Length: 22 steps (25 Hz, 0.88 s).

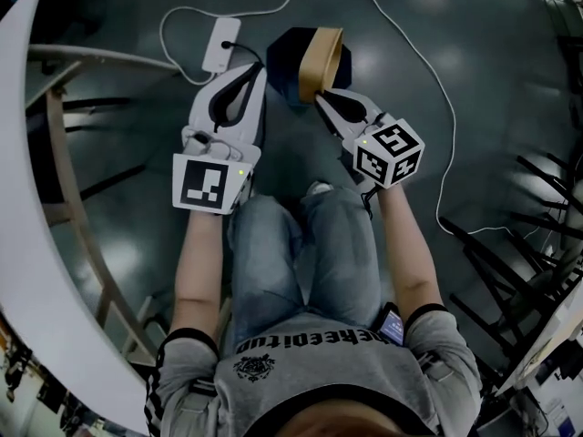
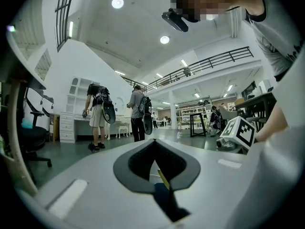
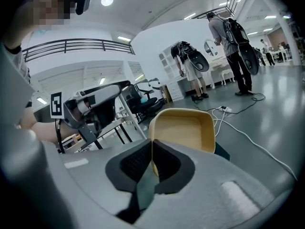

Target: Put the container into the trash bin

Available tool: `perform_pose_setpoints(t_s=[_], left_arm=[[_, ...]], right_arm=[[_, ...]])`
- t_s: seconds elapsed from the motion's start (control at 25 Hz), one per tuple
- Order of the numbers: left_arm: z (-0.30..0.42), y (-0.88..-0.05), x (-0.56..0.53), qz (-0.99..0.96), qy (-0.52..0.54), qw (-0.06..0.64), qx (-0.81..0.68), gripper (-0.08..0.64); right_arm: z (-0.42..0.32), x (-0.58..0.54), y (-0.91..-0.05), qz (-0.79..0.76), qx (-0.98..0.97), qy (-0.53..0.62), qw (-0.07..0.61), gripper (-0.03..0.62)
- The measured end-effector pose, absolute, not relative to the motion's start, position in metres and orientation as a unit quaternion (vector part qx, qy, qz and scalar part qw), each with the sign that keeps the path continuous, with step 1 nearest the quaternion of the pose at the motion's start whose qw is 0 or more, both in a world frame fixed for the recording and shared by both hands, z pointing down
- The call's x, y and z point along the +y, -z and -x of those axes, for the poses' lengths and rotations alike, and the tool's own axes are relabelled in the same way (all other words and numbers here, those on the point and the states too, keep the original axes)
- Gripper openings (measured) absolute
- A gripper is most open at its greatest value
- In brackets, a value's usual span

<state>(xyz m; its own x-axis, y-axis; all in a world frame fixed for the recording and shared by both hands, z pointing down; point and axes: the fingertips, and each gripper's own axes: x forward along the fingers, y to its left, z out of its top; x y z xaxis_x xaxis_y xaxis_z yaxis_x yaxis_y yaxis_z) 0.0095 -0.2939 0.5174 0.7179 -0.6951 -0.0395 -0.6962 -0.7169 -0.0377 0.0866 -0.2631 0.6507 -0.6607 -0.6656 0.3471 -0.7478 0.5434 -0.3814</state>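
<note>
Over the trash bin (image 1: 288, 55) on the floor, the right gripper (image 1: 322, 100) is clamping the container (image 1: 324, 55) by its rim and probably needs centring before release; the left gripper (image 1: 254, 71) is hanging closed and empty.

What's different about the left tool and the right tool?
The right tool pinches the rim of the tan container; the left tool holds nothing, and its jaws are together. The right tool reaches to the dark bin with the container; the left tool points beside the bin, toward the white power strip. Both tools are the same pale grey shape.
</note>
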Motion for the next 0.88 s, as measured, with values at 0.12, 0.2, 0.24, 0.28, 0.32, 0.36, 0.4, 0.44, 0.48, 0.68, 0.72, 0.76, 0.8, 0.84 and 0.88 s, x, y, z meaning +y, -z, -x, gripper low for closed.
perform_pose_setpoints(t_s=[0.12,0.2,0.24,0.28,0.32,0.36,0.4,0.44,0.48,0.68,0.72,0.76,0.8,0.84,0.88], left_arm=[[-0.01,-0.541,-0.298,0.926,-0.016,0.034,0.375,0.02],[-0.01,-0.557,-0.3,0.928,-0.016,0.042,0.37,0.02],[-0.011,-0.565,-0.3,0.929,-0.015,0.046,0.367,0.02],[-0.012,-0.573,-0.301,0.93,-0.015,0.049,0.364,0.02],[-0.013,-0.58,-0.302,0.931,-0.015,0.051,0.361,0.02],[-0.013,-0.587,-0.302,0.932,-0.016,0.052,0.359,0.02],[-0.013,-0.594,-0.302,0.932,-0.015,0.053,0.358,0.02],[-0.013,-0.601,-0.302,0.933,-0.014,0.056,0.356,0.02],[-0.013,-0.606,-0.303,0.933,-0.015,0.059,0.355,0.02],[-0.014,-0.627,-0.306,0.933,-0.03,0.068,0.351,0.02],[-0.014,-0.63,-0.307,0.933,-0.032,0.067,0.351,0.02],[-0.014,-0.634,-0.308,0.933,-0.034,0.066,0.351,0.02],[-0.014,-0.637,-0.308,0.933,-0.036,0.066,0.351,0.02],[-0.015,-0.64,-0.308,0.934,-0.037,0.066,0.35,0.02],[-0.015,-0.643,-0.308,0.934,-0.038,0.067,0.35,0.02]], right_arm=[[-0.089,-0.269,-0.678,-0.392,-0.879,-0.258,0.082,0.014],[-0.089,-0.272,-0.697,-0.382,-0.883,-0.262,0.083,0.012],[-0.089,-0.274,-0.706,-0.376,-0.884,-0.264,0.085,0.012],[-0.089,-0.276,-0.715,-0.371,-0.885,-0.266,0.088,0.014],[-0.089,-0.279,-0.723,-0.366,-0.886,-0.269,0.092,0.012],[-0.089,-0.281,-0.73,-0.362,-0.886,-0.272,0.096,0.012],[-0.089,-0.284,-0.737,-0.358,-0.886,-0.277,0.099,0.012],[-0.088,-0.287,-0.743,-0.355,-0.885,-0.282,0.101,0.012],[-0.089,-0.29,-0.748,-0.353,-0.885,-0.286,0.104,0.014],[-0.09,-0.3,-0.77,-0.342,-0.882,-0.274,0.172,0.012],[-0.089,-0.302,-0.775,-0.339,-0.881,-0.272,0.187,0.012],[-0.089,-0.303,-0.78,-0.337,-0.879,-0.273,0.2,0.014],[-0.089,-0.305,-0.784,-0.334,-0.876,-0.275,0.212,0.014],[-0.088,-0.307,-0.789,-0.33,-0.874,-0.278,0.225,0.014],[-0.087,-0.308,-0.794,-0.326,-0.871,-0.28,0.238,0.014]])
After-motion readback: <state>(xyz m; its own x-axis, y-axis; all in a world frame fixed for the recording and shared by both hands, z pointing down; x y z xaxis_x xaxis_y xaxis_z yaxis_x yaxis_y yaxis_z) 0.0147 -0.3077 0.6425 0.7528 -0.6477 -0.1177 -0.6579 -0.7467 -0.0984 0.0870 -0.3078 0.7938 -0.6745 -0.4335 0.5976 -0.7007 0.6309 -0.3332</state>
